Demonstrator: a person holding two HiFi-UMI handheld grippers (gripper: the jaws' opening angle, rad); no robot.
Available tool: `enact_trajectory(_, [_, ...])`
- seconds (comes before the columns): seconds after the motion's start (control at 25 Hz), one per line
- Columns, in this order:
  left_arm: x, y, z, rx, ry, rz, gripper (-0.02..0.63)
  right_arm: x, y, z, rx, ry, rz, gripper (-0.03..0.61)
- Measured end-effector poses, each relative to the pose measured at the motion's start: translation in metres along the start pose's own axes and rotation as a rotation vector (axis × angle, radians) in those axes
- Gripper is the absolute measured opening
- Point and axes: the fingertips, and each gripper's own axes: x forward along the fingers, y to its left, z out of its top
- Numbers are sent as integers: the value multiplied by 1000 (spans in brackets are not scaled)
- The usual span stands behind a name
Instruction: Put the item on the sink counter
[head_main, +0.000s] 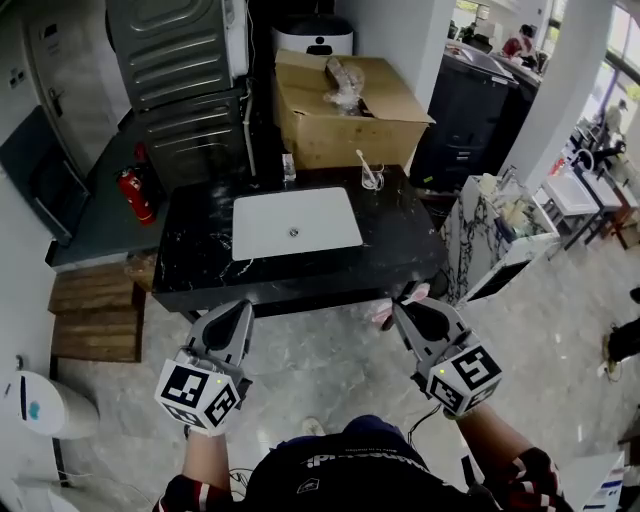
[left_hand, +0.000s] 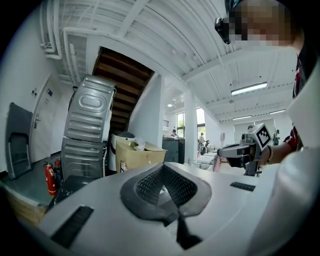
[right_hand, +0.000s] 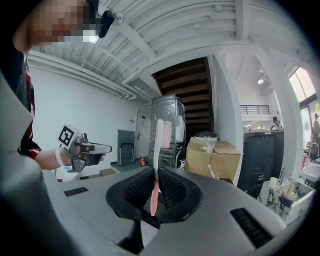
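Toothbrush, pink, was pinched by its handle between the pads of the right tool, bristle end uppermost in the right gripper view; that tool was clenched on it, held in the air on the near side of the black counter, well apart from the white basin; the left tool was closed on nothing, level with the right one; a cardboard box sat beyond the counter's far edge.

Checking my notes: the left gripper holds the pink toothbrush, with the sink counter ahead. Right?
No. The right gripper holds the pink toothbrush, as the right gripper view shows; the sink counter is ahead.
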Motion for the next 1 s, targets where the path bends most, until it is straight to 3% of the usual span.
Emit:
enact_trajectory(0.36, [92,36,-11,-28,13,-48,12,73,-65,-1,14,-4,-26,58])
enact_trajectory(1.0, [357,76,11,2,31,-11,12,234,-296,24,106,-88,36,58])
